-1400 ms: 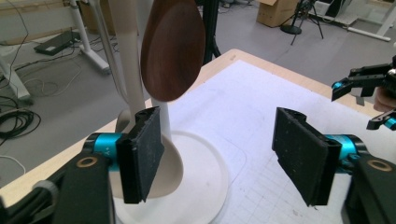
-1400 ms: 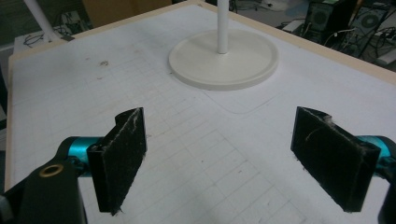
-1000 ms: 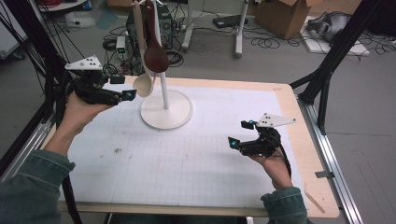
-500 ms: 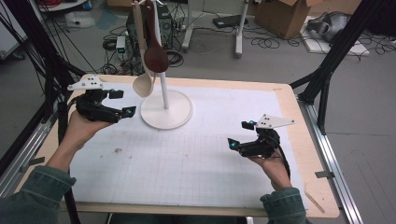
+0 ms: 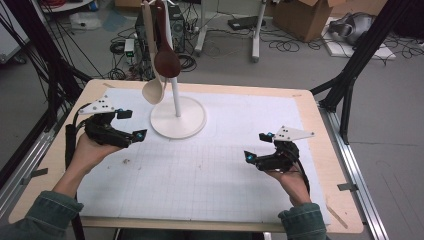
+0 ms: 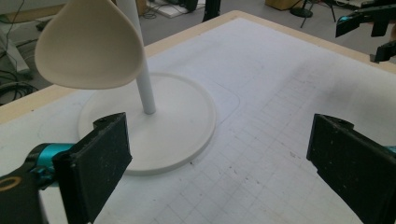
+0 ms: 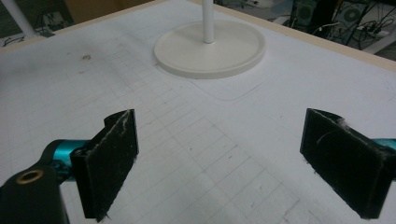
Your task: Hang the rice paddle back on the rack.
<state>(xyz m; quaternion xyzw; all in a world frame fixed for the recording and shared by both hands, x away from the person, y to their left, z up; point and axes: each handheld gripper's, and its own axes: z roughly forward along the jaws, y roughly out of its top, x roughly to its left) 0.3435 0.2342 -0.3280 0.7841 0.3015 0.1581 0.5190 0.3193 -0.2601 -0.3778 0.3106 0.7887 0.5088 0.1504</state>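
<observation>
Spoons hung from the white stand [image 5: 177, 116] in the high view: a cream spoon [image 5: 154, 90] and a dark brown spoon [image 5: 166, 61], both off the table [image 5: 330, 150]. Since the earlier frames the left gripper [image 5: 131, 126] had sunk from beside the cream bowl to the mat at the stand's 9 o'clock, its jaws just opening, nothing between them. The right gripper [image 5: 256, 148] had stayed at 4 o'clock.

Left gripper view: jaws spread wide and empty, the cream spoon [image 6: 91, 46] at 11 o'clock above the stand's base [image 6: 177, 126].

Right gripper view: jaws released and empty, the stand [image 7: 210, 46] at 12 o'clock.
</observation>
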